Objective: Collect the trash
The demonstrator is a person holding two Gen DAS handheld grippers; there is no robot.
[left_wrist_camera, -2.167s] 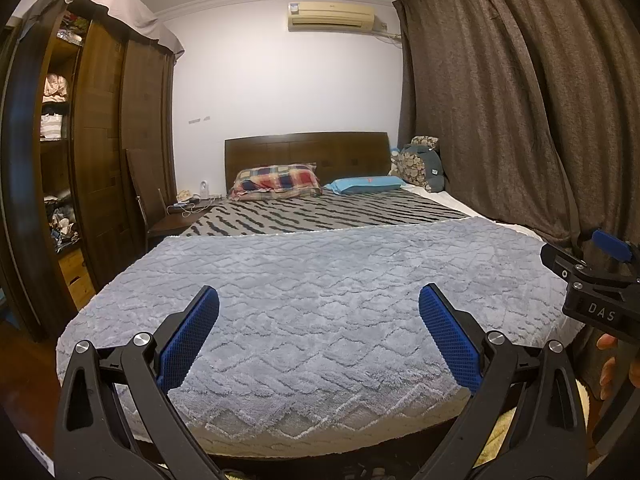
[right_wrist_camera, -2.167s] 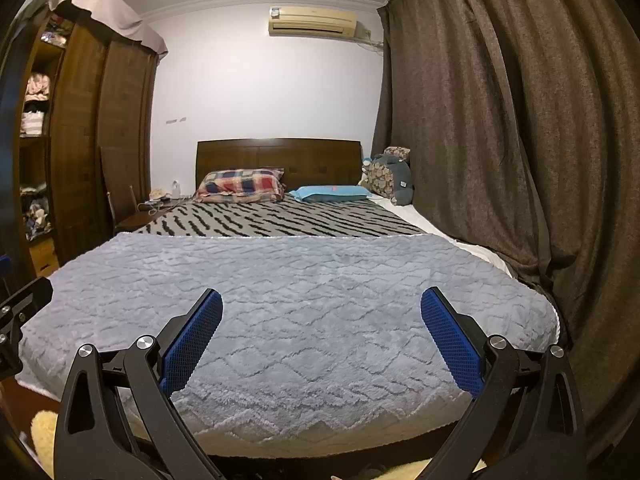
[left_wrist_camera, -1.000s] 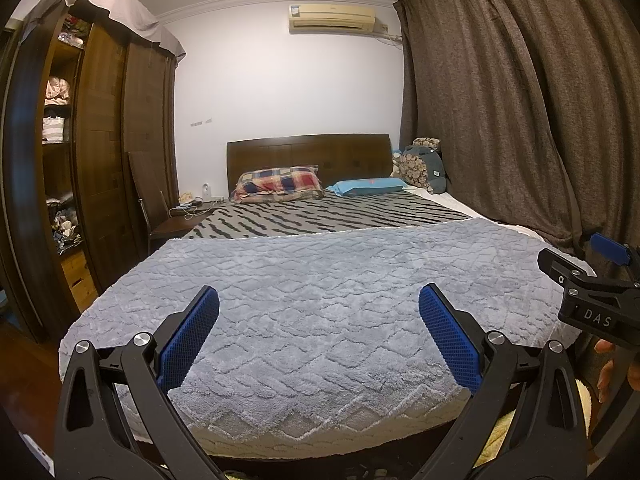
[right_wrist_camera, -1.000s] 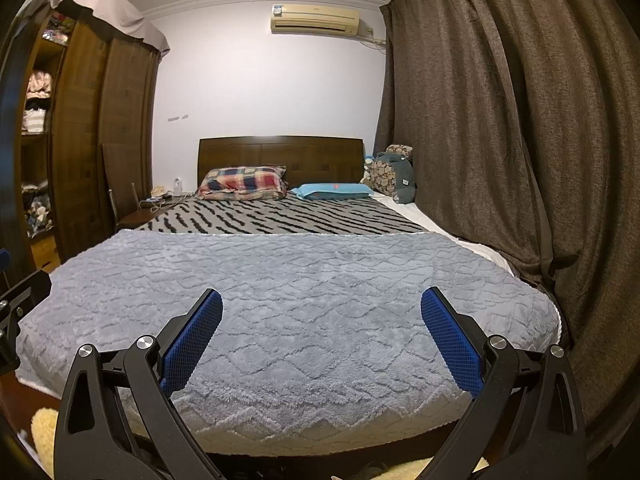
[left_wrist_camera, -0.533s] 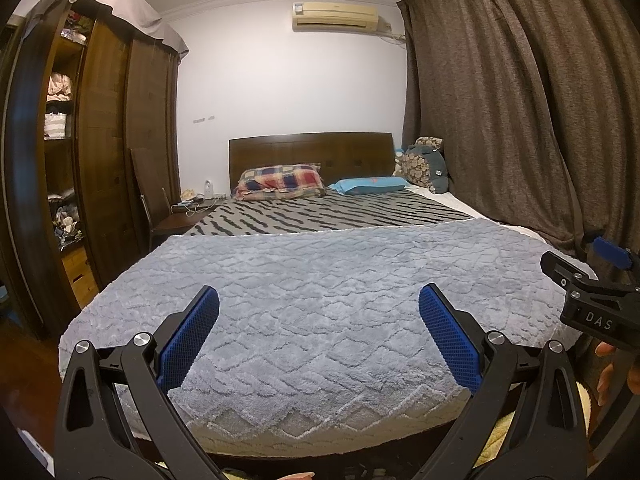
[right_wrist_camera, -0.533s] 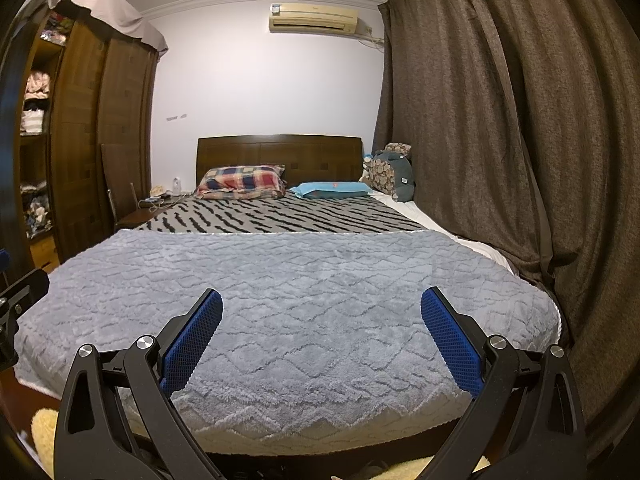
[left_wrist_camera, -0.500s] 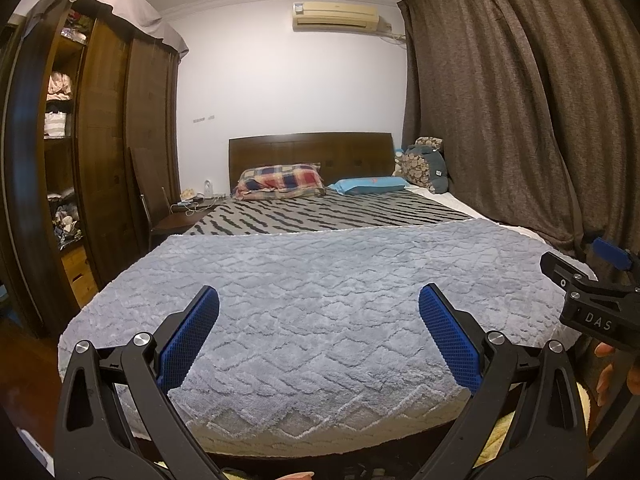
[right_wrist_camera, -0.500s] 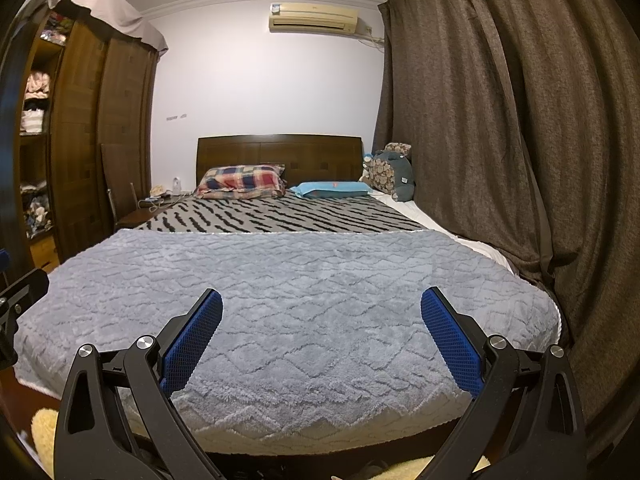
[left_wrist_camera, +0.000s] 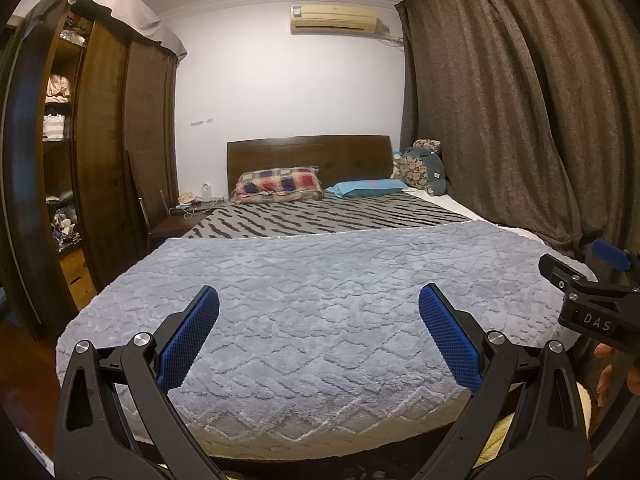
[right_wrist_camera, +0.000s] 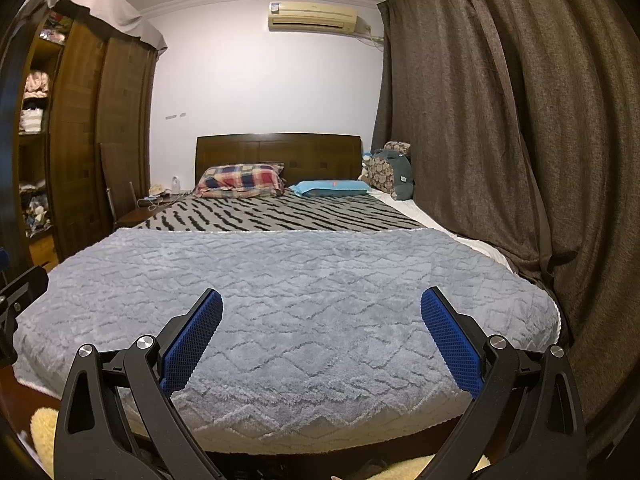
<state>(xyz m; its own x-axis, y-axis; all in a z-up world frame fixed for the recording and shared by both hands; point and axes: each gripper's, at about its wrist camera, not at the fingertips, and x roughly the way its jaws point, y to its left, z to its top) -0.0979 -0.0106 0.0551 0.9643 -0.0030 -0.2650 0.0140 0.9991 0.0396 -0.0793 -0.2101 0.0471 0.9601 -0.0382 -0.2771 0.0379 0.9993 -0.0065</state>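
Left gripper (left_wrist_camera: 319, 330) and right gripper (right_wrist_camera: 321, 332) gaped wide, empty, over grey plush blanket's (left_wrist_camera: 320, 300) foot edge. No trash visible; risk: pinching the pile instead.

The letters "DAS" stand in pale print on the black body of the right gripper (left_wrist_camera: 591, 304). It shows at the left wrist view's right edge. No other text is legible.

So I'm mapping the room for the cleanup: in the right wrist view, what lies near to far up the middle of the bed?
Fluffy grey textured blanket → black-and-grey zebra-striped bedspread → red-and-blue plaid pillow → dark wooden headboard → cream wall air conditioner.
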